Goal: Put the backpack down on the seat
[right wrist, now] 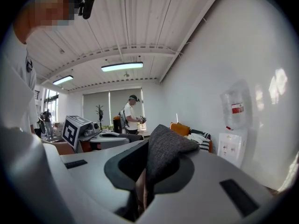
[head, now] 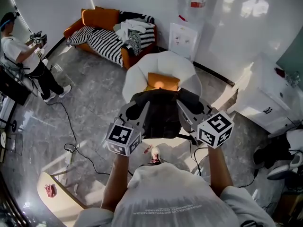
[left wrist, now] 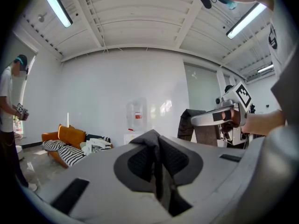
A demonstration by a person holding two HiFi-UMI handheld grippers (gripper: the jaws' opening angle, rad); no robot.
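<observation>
Floor (head: 90, 93): grey glossy stone with pale veins; a black cable (head: 66, 122) winds over it, left of the seat.
Seat (head: 137, 77): a white round armchair that stands on the floor, near the middle.
On the seat: an orange cushion (head: 162, 81) that leans on the backrest.
Sofa (head: 102, 19): orange, by the far wall; it carries a black-and-white striped cover (head: 102, 40) and a pile of clothes (head: 132, 30).
Wooden chair (head: 57, 197): pale, at the lower left; a small red thing (head: 49, 189) lies on it.
Bench (head: 265, 93): white, at the right wall.
</observation>
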